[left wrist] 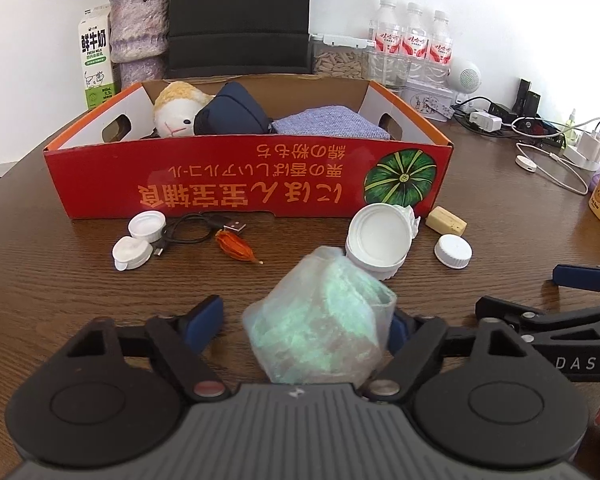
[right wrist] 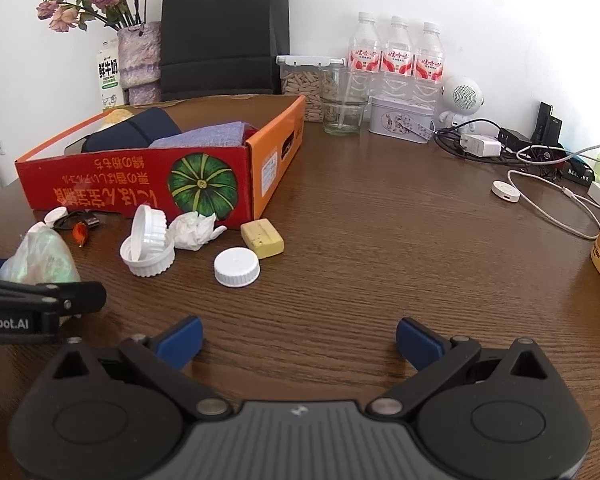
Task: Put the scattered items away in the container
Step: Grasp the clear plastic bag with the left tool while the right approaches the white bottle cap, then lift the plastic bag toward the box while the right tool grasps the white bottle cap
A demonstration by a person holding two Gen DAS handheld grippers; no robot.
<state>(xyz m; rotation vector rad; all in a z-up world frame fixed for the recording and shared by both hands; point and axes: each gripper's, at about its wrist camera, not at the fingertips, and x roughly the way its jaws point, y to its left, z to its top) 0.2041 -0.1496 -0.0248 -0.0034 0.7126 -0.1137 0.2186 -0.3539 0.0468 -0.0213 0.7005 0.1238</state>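
**Ana:** Left wrist view first: what sits nearest?

**Ben:** The left hand-held gripper (left wrist: pixel 300 322), with a clear bag of pale green stuff (left wrist: pixel 320 320) between its blue pads. One pad is hidden behind the bag and the other stands clear of it, so I cannot tell whether the bag is gripped. The bag rests on the dark wood-grain counter (left wrist: pixel 60 280).

**Ana:** And the right one?

**Ben:** The right hand-held gripper (right wrist: pixel 298 340) hangs wide over bare counter, nothing between its fingers.

**Ana:** Further out?

**Ben:** Loose things lie on the counter in front of the box: a white lid (right wrist: pixel 237 267), a white jar with its flip lid up (right wrist: pixel 148 244), crumpled tissue (right wrist: pixel 196 229), a yellow block (right wrist: pixel 262 238), two small white caps (left wrist: pixel 138 238), a black USB cable (left wrist: pixel 196 230) and an orange dried pod (left wrist: pixel 236 247).

**Ana:** The container?

**Ben:** A red cardboard box (left wrist: pixel 252 176) with a green pumpkin print, holding a plush toy (left wrist: pixel 178 110), a navy pouch (left wrist: pixel 232 110) and lilac cloth (left wrist: pixel 332 124).

**Ana:** Behind it?

**Ben:** By the white wall stand a milk carton (left wrist: pixel 96 60), a vase of dried roses (right wrist: pixel 138 64), a black paper bag (right wrist: pixel 224 28) and three water bottles (right wrist: pixel 396 52).
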